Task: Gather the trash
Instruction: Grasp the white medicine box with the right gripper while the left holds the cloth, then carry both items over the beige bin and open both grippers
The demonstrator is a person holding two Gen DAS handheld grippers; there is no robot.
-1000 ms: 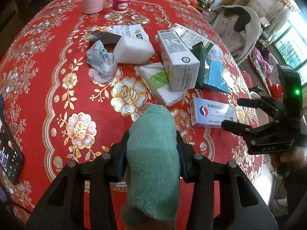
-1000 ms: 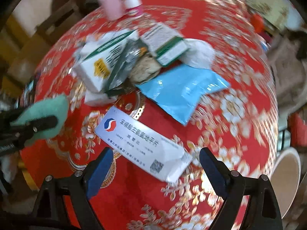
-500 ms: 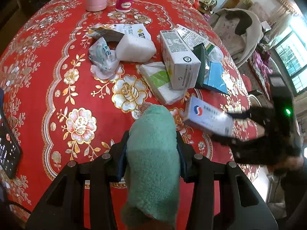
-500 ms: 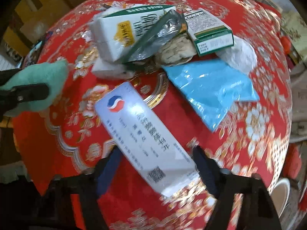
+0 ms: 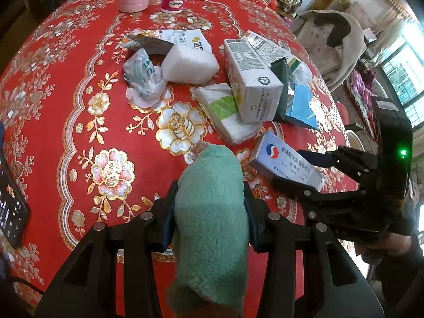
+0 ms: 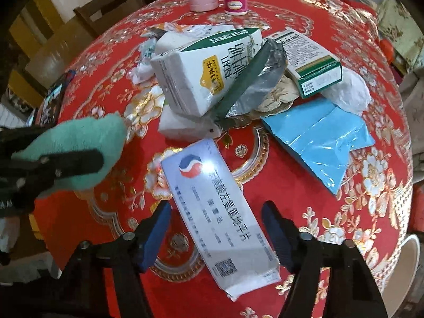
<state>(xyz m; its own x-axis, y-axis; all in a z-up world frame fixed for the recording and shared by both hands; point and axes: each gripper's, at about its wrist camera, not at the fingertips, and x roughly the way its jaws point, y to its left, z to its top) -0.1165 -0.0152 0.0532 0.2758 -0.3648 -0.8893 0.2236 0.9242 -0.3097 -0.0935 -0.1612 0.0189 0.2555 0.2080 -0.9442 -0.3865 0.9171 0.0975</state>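
Jaws: right gripper (image 6: pixel 216 234) straddles the pill box (image 6: pixel 216 218), apparently gripping it, though pad contact is not clear; left gripper (image 5: pixel 210 212) is clamped on a green cloth (image 5: pixel 212 228).

Box sits at the near bench edge, one end raised off the cloth cover. Other trash is piled mid-bench: milk carton (image 6: pixel 204 71), blue bag (image 6: pixel 322 139), tissue pack (image 5: pixel 228 112).

Risk: the box is held off-centre, near one end, so it could pivot or slip out.

Surface: red floral bench (image 5: pixel 66 106) cover. Room: window (image 5: pixel 402 71) at right, chair (image 6: pixel 106 8) behind.

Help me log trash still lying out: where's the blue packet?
In the right wrist view, the blue packet lies flat on the red tablecloth, upper right, touching the white bag.
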